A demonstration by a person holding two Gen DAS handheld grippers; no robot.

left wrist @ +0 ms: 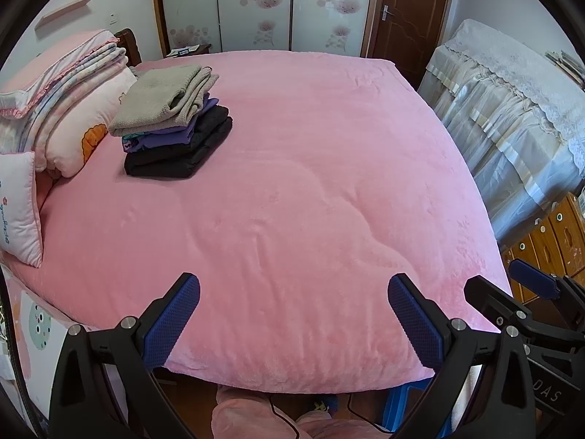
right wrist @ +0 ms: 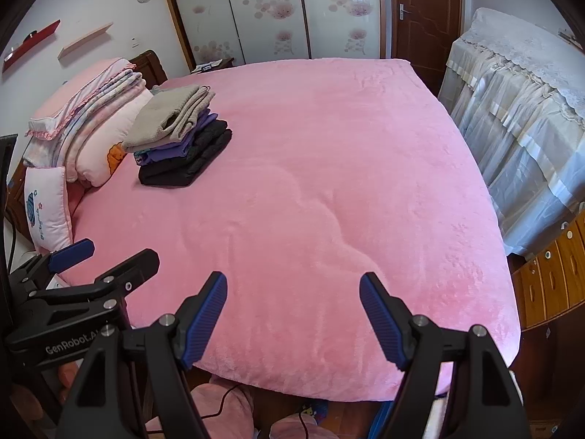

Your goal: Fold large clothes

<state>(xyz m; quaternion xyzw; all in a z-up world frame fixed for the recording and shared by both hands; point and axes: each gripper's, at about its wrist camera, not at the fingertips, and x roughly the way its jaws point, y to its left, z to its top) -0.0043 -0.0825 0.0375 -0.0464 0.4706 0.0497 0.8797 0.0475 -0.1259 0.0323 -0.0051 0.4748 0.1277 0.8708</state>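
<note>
A stack of folded clothes (left wrist: 172,124) lies on the far left of the pink bed (left wrist: 310,183): a beige garment (left wrist: 164,98) on top, purple ones under it, a black one (left wrist: 175,153) at the bottom. The stack also shows in the right wrist view (right wrist: 182,139). My left gripper (left wrist: 294,285) is open and empty, above the bed's near edge. My right gripper (right wrist: 294,283) is open and empty, also above the near edge of the bed (right wrist: 329,201). Each gripper shows in the other's view: the right one (left wrist: 512,281), the left one (right wrist: 117,250).
Folded quilts and pillows (left wrist: 62,102) lie at the bed's left end, with a small pillow (left wrist: 18,208) in front. A lace-covered piece of furniture (left wrist: 512,109) and a wooden drawer cabinet (left wrist: 548,234) stand on the right. Wardrobe doors (left wrist: 256,3) and a brown door (left wrist: 409,11) are behind.
</note>
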